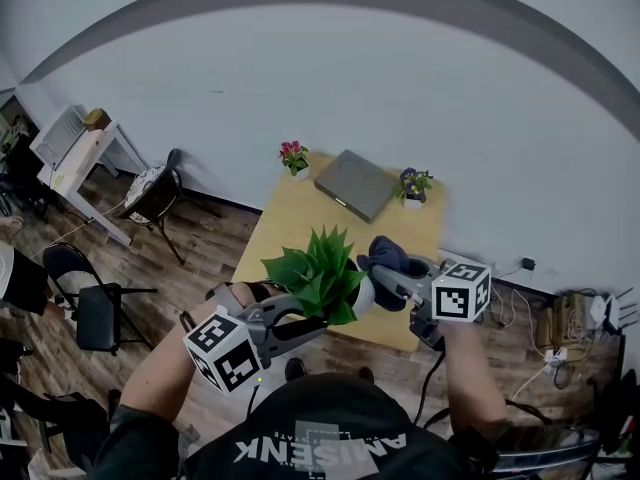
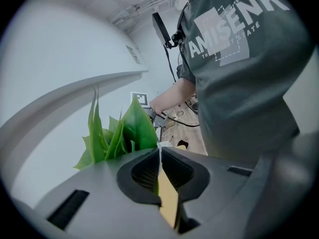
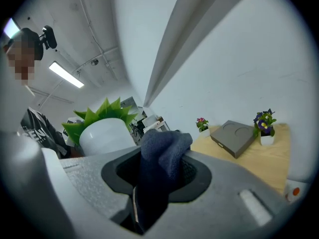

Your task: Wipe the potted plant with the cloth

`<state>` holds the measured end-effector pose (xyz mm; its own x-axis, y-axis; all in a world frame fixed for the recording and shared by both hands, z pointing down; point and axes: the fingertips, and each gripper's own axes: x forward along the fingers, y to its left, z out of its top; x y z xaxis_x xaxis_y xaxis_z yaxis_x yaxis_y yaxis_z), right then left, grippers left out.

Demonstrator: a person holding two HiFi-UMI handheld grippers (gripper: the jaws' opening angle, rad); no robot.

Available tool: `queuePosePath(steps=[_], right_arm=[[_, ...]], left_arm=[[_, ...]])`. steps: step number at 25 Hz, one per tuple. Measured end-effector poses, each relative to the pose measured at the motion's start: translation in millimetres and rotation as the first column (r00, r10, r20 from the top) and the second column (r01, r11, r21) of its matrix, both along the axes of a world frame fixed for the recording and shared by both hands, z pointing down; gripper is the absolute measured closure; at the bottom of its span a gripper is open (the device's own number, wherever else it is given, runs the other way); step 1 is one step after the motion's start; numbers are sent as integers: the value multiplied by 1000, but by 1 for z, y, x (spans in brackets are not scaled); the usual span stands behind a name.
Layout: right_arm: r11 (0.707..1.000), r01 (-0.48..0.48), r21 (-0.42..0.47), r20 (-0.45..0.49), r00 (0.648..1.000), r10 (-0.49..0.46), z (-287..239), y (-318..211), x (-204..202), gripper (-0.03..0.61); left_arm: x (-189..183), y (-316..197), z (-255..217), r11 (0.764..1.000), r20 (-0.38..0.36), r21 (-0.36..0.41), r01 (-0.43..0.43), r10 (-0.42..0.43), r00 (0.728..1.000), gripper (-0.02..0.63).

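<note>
Potted plant [image 1: 320,273]: leaf pinched in closed jaws of left gripper [image 2: 159,156]. Cloth [image 3: 162,153], dark blue: clamped in right gripper [image 1: 382,286], beside white pot [image 3: 104,136].

wall [image 1: 400,88] white | floor [image 1: 200,258] dark wood | light wooden table [image 1: 290,228] | black chair [image 1: 97,313] | white desk [image 1: 80,153] | ceiling strip light [image 3: 66,74]

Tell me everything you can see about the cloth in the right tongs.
The cloth is dark blue with a coarse woven or knitted look, soft and bunched into a thick wad. The right tongs are clamped on it, so a rounded lump sticks out past the tips while the rest runs back between the pads. It is held up over the wooden table, close beside the white pot of the potted plant. Whether it touches the pot cannot be told.
</note>
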<state>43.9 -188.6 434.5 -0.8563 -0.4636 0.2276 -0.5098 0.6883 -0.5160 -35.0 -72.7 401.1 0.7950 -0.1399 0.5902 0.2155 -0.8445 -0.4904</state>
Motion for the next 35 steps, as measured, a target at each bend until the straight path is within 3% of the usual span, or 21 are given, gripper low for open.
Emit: queuePosePath(steps=[5,10,14,21,35], right_arm=[[994,9,108,43,999,-14,-55,-17,0,449],[975,121,188,125,981,-146,-111,-14,-30,449],[955,211,211,128,962,-241,-127,-8,-52,449],[954,256,156,175,943,-282,-117,-13,-62,449],[951,309,-25,265,919,-291,-48,-13,-50,449]], left_arm=[[-1,2,1,999,17,-12,-34,35,999,598],[4,7,-7,998,-4,-17,-53,53,999,598],[4,8,-14,999,-12,-3,-49,49,999,598],[4,6,-20,999,-27,34,-24,25,999,598],[0,6,-18,1000,-6,24,10,-10,1000,595]])
